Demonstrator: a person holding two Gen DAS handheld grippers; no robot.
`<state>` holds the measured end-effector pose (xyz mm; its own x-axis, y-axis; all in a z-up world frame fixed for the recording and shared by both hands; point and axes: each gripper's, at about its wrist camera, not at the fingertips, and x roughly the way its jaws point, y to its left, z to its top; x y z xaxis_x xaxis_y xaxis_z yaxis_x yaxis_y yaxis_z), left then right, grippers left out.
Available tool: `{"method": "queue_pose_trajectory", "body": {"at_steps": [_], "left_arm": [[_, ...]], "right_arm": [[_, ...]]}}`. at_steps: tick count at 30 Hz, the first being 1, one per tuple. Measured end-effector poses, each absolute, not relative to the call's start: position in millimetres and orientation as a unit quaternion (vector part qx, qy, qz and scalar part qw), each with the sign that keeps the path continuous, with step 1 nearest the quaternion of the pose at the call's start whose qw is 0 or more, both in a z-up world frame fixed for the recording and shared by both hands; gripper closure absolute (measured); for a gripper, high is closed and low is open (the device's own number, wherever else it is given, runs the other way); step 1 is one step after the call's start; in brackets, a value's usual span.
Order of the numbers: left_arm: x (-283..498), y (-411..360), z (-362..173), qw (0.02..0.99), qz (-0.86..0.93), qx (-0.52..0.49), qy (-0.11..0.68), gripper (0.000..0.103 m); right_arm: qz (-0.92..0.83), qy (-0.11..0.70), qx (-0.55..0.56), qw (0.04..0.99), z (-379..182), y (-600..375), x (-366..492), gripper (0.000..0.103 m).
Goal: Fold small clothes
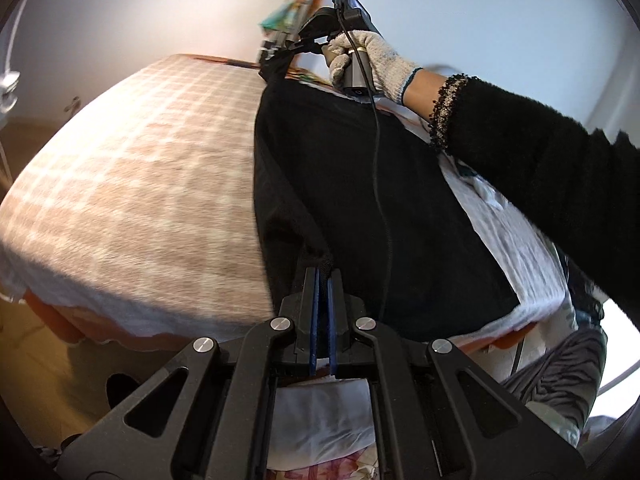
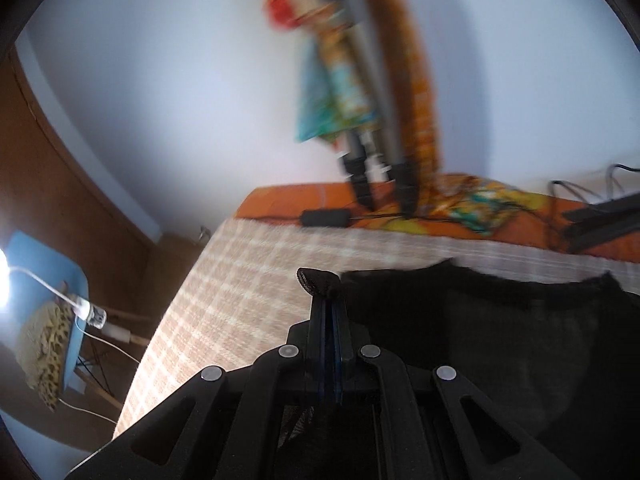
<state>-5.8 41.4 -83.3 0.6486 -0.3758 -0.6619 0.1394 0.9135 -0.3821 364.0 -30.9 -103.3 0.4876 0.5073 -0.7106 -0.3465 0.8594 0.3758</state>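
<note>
Fabric of a small black knit garment (image 1: 360, 184) hangs stretched above the beige-and-white checked bedspread (image 1: 140, 152), lifted between both tools. The left gripper (image 1: 323, 276) has its fingers clamped on the garment's near corner; the right gripper (image 2: 329, 294), held by a white-gloved hand (image 1: 372, 60), has its fingers pinched on the far corner, near the blurred colourful cloth (image 2: 332, 92) against the wall

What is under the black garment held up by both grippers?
Under the black garment lie the checked beige blanket on its left and white cloth on its right. What lies directly beneath its middle is covered.
</note>
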Motion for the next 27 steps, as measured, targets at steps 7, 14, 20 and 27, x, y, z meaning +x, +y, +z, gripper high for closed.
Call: {"method": "queue_pose_trajectory", "body": {"at_steps": [7, 14, 20, 27], "left_arm": [[1.6, 0.7, -89.6, 0.878, -0.192, -0.123, 0.420, 0.102], [10.0, -35.4, -98.5, 0.863, -0.218, -0.088, 0.448, 0.102], [7.8, -53.7, -102.4, 0.851, -0.239, -0.075, 0.461, 0.084], [-16.9, -61.5, -91.7, 0.853, -0.278, -0.059, 0.437, 0.071]], "right_arm": [[0.203, 0.443, 0.113, 0.866, -120.4, -102.5, 371.7, 0.103], [0.175, 0.461, 0.076, 0.867, -137.8, -113.6, 380.0, 0.096], [0.160, 0.471, 0.052, 0.866, -136.7, -139.0, 368.2, 0.057], [0.166, 0.447, 0.070, 0.876, -93.8, -194.4, 318.1, 0.056]]}}
